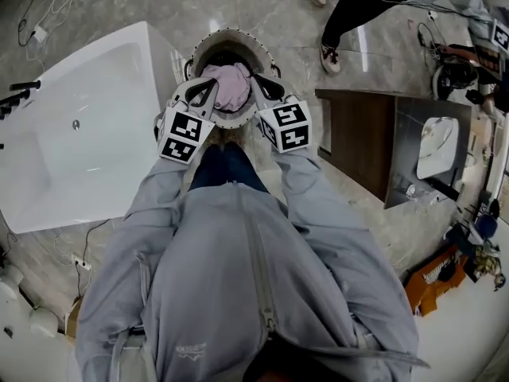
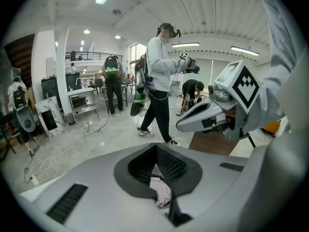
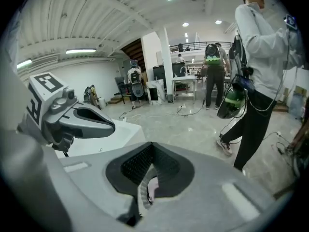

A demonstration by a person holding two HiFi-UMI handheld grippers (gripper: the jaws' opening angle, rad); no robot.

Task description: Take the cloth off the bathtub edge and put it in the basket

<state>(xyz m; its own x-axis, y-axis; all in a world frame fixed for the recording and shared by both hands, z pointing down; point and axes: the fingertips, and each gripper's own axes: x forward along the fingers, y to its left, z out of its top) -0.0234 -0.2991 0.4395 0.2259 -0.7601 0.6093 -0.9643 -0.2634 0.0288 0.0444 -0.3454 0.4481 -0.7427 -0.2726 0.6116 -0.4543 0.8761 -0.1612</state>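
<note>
A pink cloth (image 1: 231,86) lies bunched inside the round white-rimmed basket (image 1: 232,35), which stands on the floor beside the white bathtub (image 1: 79,126). My left gripper (image 1: 203,95) hangs over the basket's left rim and my right gripper (image 1: 267,89) over its right rim, with the cloth between and below them. In the left gripper view the jaws (image 2: 157,148) meet, shut, and a bit of pink cloth (image 2: 162,193) shows beneath them. The right gripper view shows the same: shut jaws (image 3: 151,146) with cloth (image 3: 152,187) under them. Neither pair holds anything.
A dark wooden vanity (image 1: 358,138) with a white sink (image 1: 437,146) stands at the right. A person (image 1: 350,14) walks just beyond the basket. Cables (image 1: 48,14) trail on the marble floor at the upper left. Tools and bags lie at the far right.
</note>
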